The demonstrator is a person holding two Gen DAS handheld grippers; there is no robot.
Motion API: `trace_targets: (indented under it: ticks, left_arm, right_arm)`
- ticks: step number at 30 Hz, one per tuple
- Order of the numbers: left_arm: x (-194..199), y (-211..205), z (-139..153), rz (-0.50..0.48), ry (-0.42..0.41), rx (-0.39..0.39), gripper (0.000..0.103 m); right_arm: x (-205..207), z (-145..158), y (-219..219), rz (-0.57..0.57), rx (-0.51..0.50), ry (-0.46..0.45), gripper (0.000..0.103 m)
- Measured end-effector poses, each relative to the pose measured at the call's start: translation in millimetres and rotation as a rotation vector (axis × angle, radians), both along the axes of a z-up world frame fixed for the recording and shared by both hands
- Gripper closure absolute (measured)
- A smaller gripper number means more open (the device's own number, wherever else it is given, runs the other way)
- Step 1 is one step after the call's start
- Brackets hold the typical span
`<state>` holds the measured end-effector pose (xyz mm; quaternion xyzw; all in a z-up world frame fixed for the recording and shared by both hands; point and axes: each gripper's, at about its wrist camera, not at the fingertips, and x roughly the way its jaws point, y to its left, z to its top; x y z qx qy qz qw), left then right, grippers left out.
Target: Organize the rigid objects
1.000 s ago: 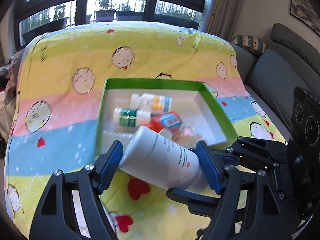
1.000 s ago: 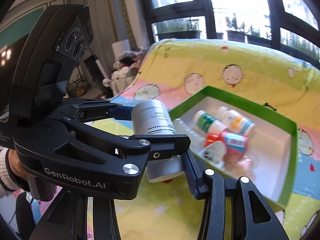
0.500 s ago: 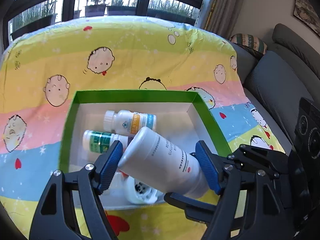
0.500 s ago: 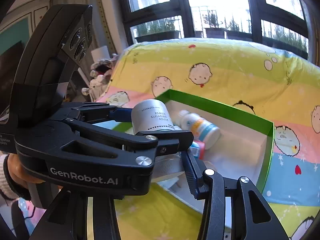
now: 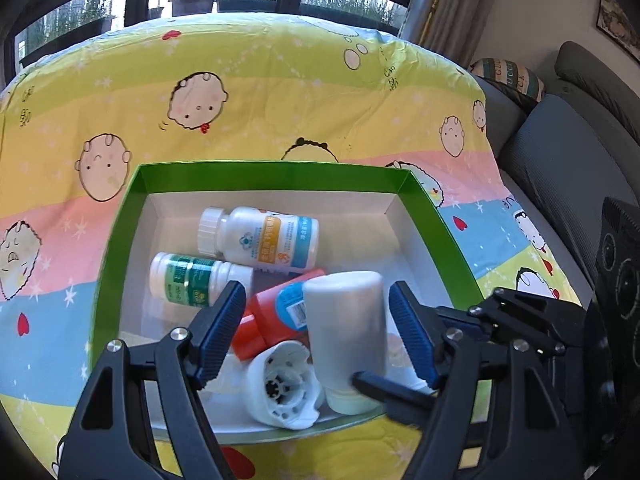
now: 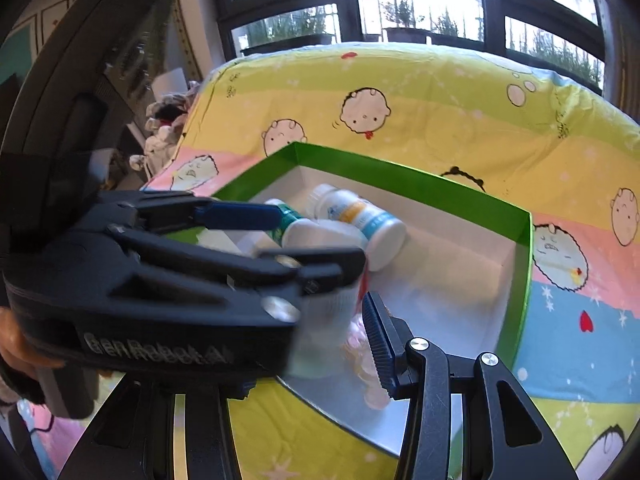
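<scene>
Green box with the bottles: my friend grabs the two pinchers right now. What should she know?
Left gripper: open, jaws just closed slightly; pads flank the frosted white bottle without pressing.
Right gripper: seems shut on that bottle's lower end.
Bottle: upright in the green-rimmed cardboard box, near right part.
Done: orange-and-blue-labelled white bottle, green-labelled white bottle, red bottle and white plastic cap lie inside.
Left: set it down, let go.

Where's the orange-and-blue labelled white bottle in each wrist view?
Left wrist: orange-and-blue labelled bottle lies on its side mid-frame in the green box, cap pointing left.
Right wrist: same bottle at centre, near the box's far wall, base toward the camera.
Shared landmark: the green-labelled bottle beside it.
</scene>
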<state>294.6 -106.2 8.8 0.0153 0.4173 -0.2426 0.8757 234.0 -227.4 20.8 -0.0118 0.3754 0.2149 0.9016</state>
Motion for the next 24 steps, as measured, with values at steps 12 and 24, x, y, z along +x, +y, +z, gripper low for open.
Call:
trace_targets:
  ticks: [12, 24]
  left_arm:
    - [-8.4, 17.0, 11.6, 0.039, -0.04, 0.02, 0.03]
    - [-9.2, 20.3, 6.3, 0.068, -0.035, 0.051, 0.03]
  right_arm:
    - [-35.4, 8.2, -27.3, -0.068, 0.009, -0.025, 0.054]
    - [-42.4, 0.9, -35.6, -0.088, 0.029, -0.012, 0.054]
